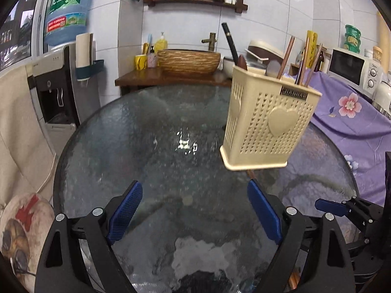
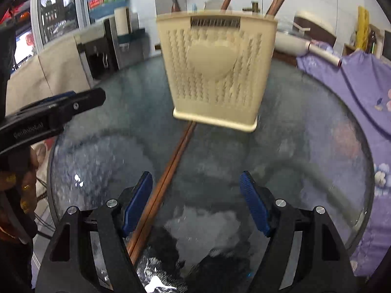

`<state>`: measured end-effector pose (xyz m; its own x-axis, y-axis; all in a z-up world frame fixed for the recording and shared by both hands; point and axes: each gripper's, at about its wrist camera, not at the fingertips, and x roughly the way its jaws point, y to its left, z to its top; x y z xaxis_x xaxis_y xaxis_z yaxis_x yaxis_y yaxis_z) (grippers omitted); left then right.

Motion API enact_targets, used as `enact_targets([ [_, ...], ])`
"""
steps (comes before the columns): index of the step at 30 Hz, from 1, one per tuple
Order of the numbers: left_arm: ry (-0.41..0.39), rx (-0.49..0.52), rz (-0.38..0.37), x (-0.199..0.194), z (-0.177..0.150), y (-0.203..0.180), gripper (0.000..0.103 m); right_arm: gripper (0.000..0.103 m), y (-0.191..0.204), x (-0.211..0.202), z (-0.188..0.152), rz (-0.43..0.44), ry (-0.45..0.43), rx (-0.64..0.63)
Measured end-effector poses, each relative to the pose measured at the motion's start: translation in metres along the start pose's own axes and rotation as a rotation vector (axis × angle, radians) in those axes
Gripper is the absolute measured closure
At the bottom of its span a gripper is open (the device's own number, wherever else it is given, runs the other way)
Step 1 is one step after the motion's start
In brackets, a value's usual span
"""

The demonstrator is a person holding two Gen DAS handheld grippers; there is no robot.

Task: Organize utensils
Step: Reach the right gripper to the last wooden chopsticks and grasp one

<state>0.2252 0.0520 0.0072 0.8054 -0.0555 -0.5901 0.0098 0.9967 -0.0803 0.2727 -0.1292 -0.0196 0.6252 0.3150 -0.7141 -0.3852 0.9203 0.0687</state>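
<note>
I see the cream utensil holder standing on the round glass table, with brown chopsticks lying flat from its base toward my right gripper. Both that and my left gripper gape wide, holding nothing, short of the holder.

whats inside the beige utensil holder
Sticking out of the utensil holder: copper-coloured chopsticks, a dark spoon-like piece and a black handle. The perforated walls hide their lower ends and anything shorter.

Black left tool, black right tool, blue ribbed pads, silver screws
</note>
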Motion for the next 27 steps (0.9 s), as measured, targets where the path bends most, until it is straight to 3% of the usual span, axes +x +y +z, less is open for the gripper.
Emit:
enact_targets([
  [12, 0.03, -0.008, -0.018, -0.001, -0.015, -0.001, 0.017, 0.029, 0.012, 0.016, -0.012, -0.069, 0.084, 0.0],
  [18, 0.071, 0.028, -0.059, 0.001, -0.023, -0.016, 0.018, 0.029, -0.011, 0.008, -0.012, -0.091, 0.097, 0.052],
  [21, 0.094, 0.056, -0.091, 0.004, -0.025, -0.027, 0.02, 0.029, -0.02, 0.004, -0.015, -0.102, 0.104, 0.067],
  [24, 0.116, 0.083, -0.116, 0.007, -0.028, -0.039, 0.028, 0.03, -0.024, 0.003, -0.015, -0.103, 0.11, 0.065],
  [27, 0.133, 0.091, -0.133, 0.009, -0.031, -0.044, 0.031, 0.042, -0.018, 0.0, -0.014, -0.085, 0.111, 0.038],
])
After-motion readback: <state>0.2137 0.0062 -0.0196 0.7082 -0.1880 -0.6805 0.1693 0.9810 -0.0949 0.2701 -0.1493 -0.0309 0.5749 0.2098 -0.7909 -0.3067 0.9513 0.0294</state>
